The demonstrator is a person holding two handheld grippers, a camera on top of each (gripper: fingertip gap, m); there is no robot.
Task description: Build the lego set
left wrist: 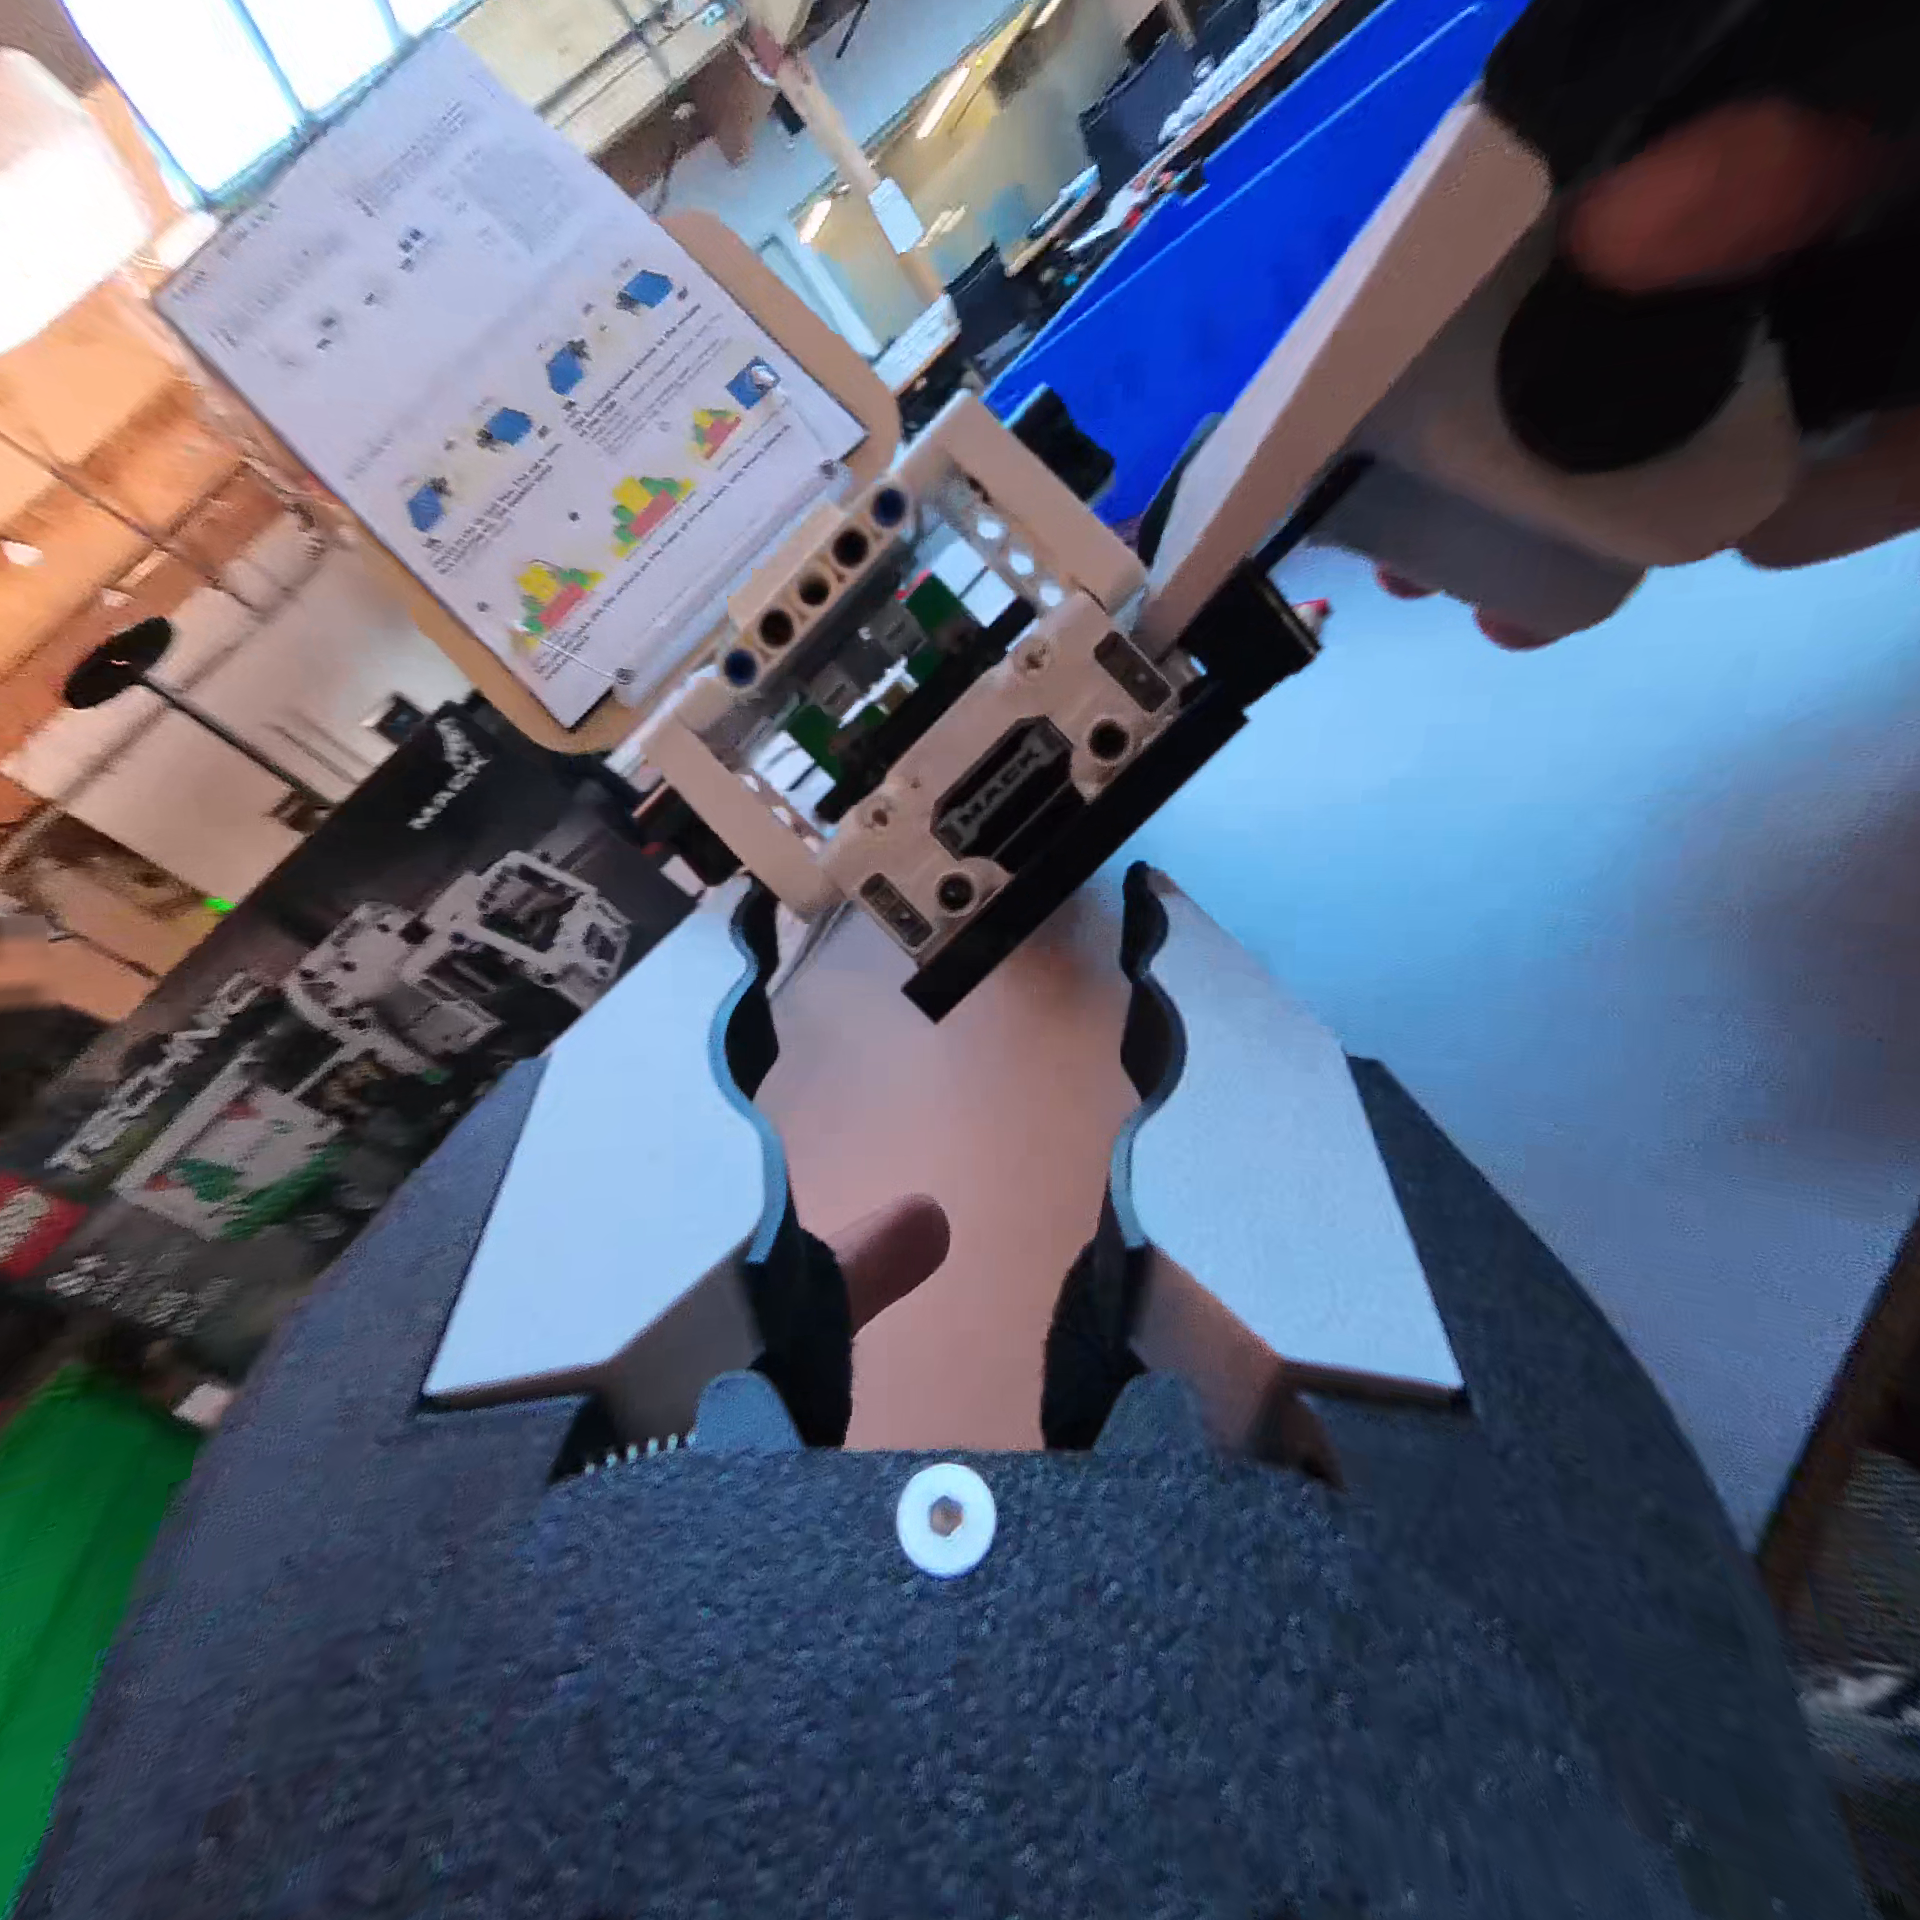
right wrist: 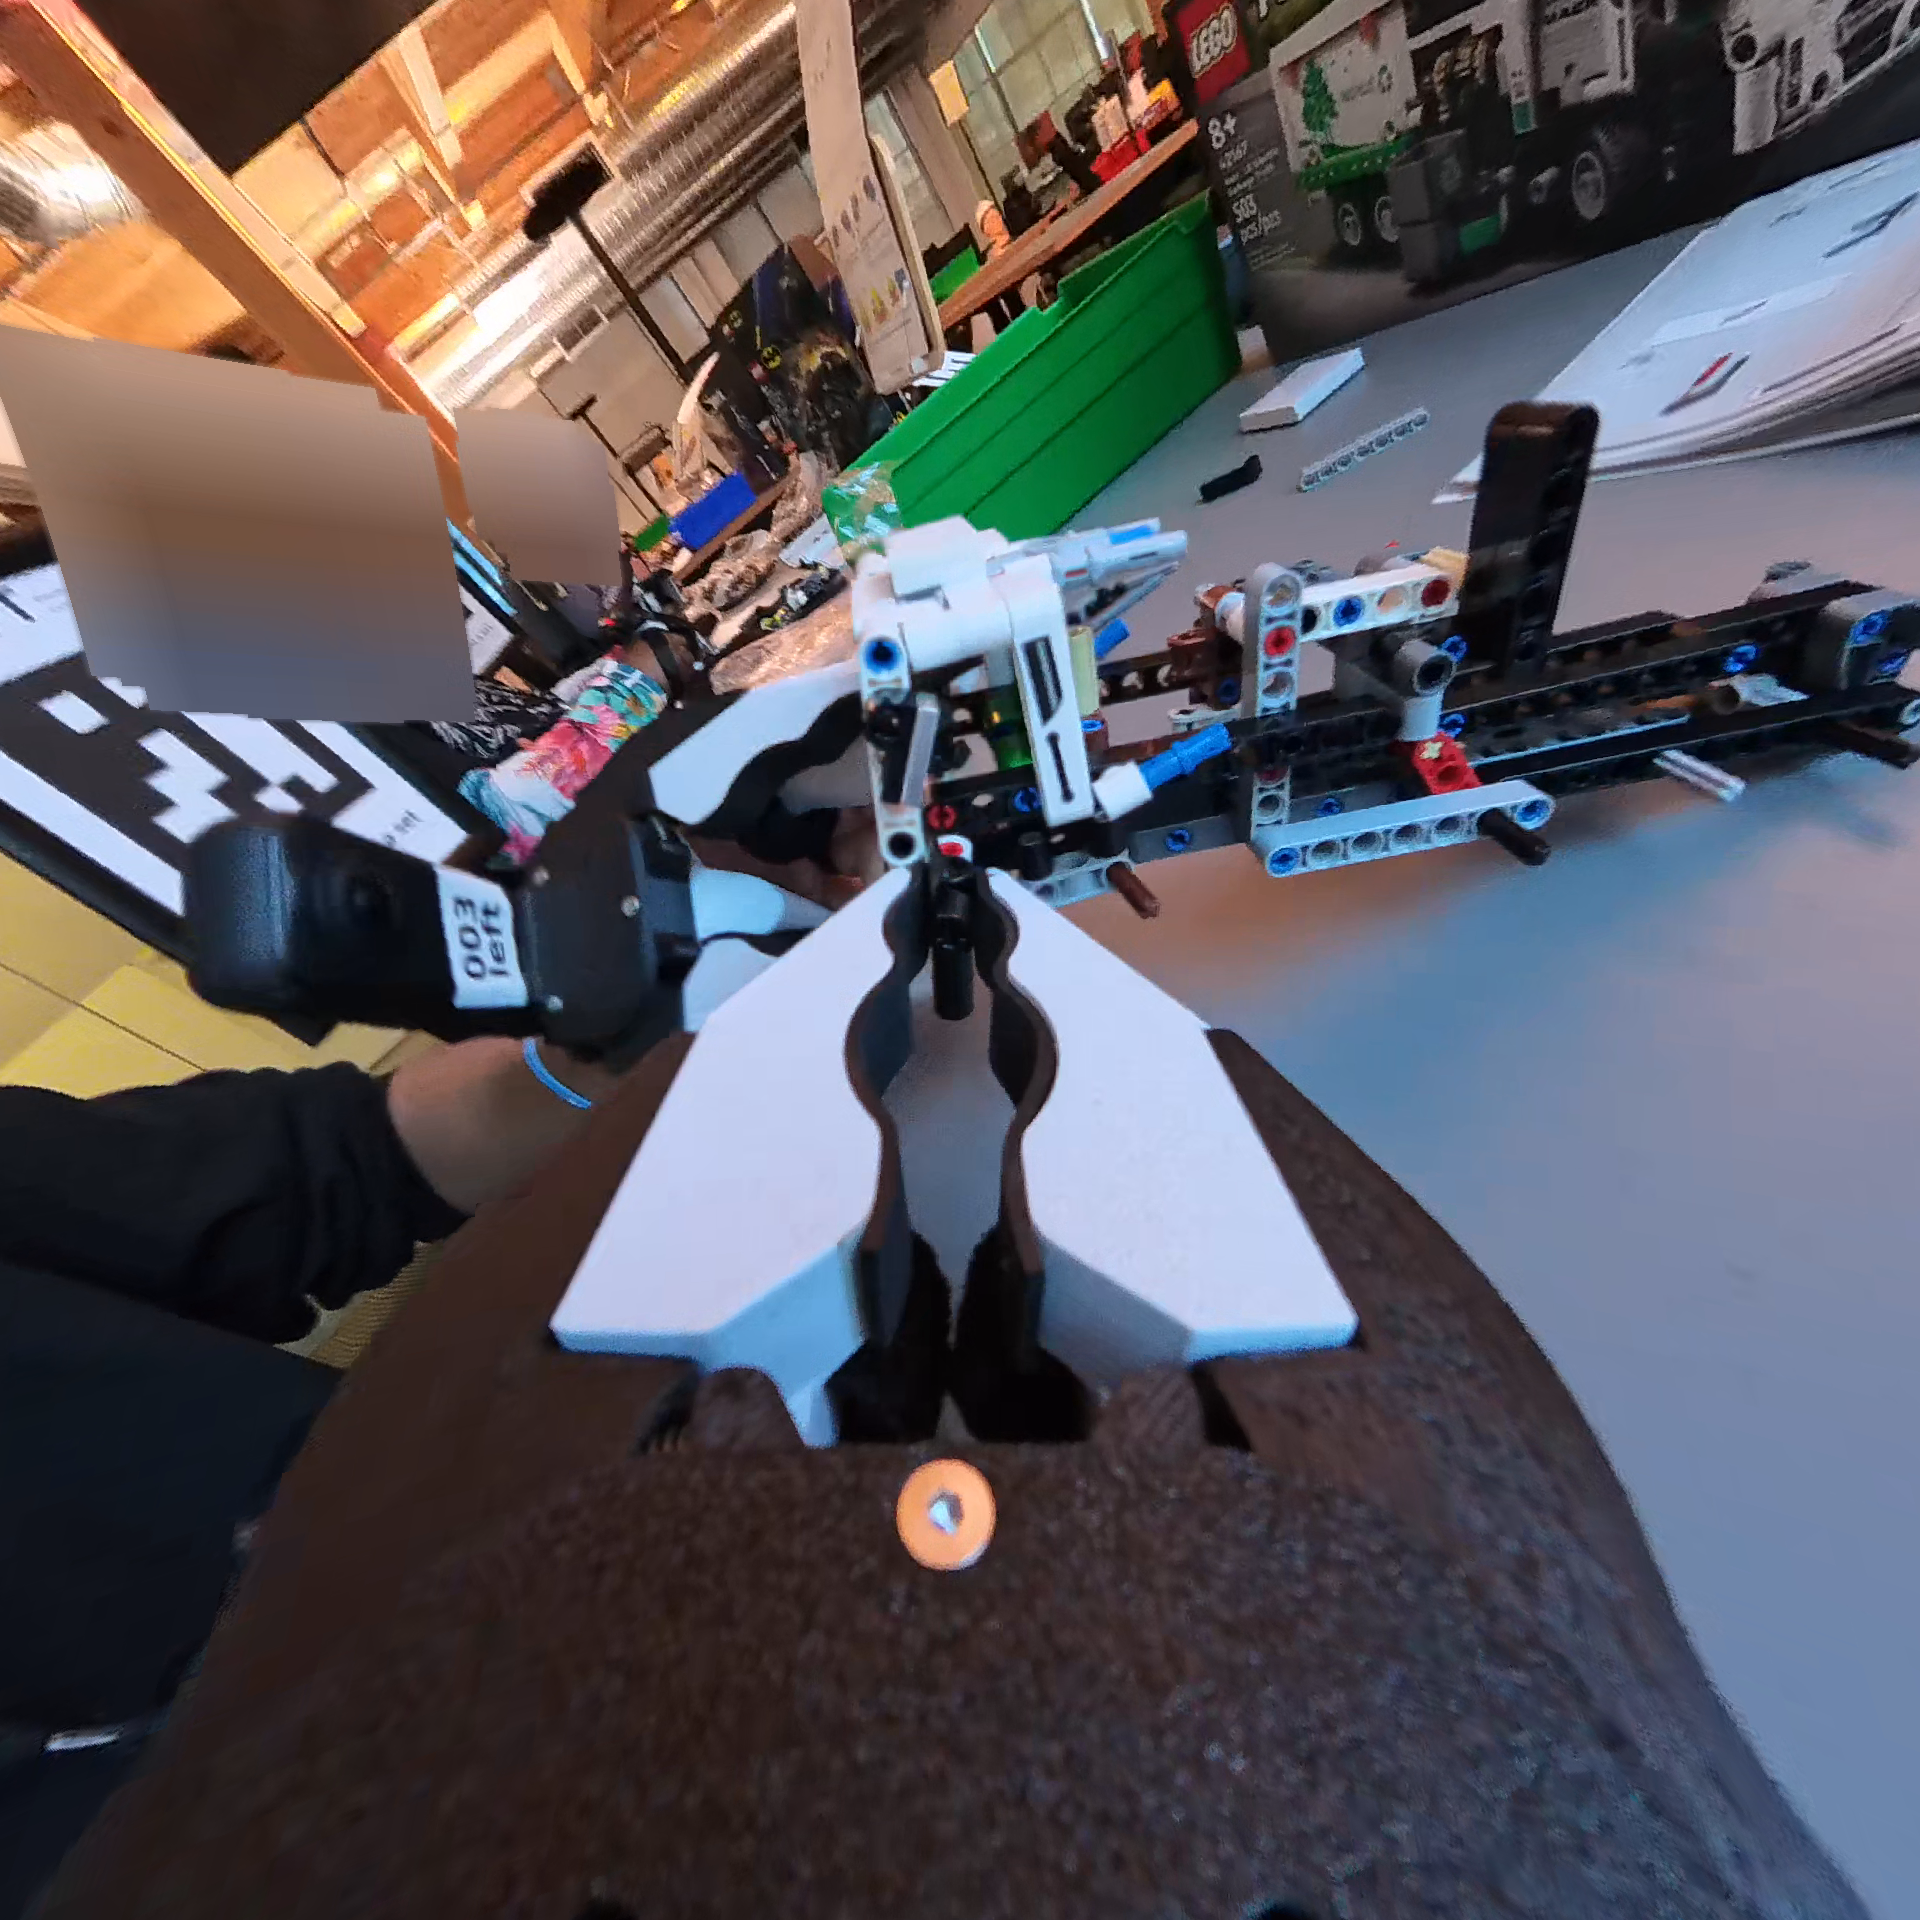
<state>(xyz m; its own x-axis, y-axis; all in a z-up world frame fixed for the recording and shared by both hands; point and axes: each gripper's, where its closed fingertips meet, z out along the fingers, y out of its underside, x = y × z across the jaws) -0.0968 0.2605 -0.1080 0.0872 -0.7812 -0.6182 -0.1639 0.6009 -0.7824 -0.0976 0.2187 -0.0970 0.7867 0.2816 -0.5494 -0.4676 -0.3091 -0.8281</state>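
While the right gripper [right wrist: 948, 914] reaches in low over the grey table [right wrist: 1558, 1143], its white fingers [right wrist: 1091, 1091] are pinched together on a small black pin piece [right wrist: 951, 956] that stands upright between the tips, right under the front end of the lego truck chassis [right wrist: 1455, 717]. That chassis is the landmark: a long black frame lying flat on the table, its long axis running from the white cab section [right wrist: 966, 644] nearest the gripper away to the right in the right wrist view, with a black beam [right wrist: 1538, 520] standing upright from it partway along.

The left gripper [left wrist: 951, 935] comes at the cab from the other side — its fingers are spread wide apart with nothing between them, the tips just short of the cab's white front face [left wrist: 997, 790] and the black bar beneath it. In the left wrist view the cab points its grille face towards this gripper and appears tilted, since the camera itself is rolled. In the right wrist view the left gripper [right wrist: 748, 790] sits just beside the cab, held by a hand whose dark sleeve [right wrist: 187, 1184] enters from the lower left.

Behind the chassis stand a green bin [right wrist: 1091, 395] and the set's dark box [right wrist: 1558, 135]; loose pieces lie on the table between them. A printed instruction sheet [left wrist: 499, 374] stands on a board beyond the cab in the left wrist view.
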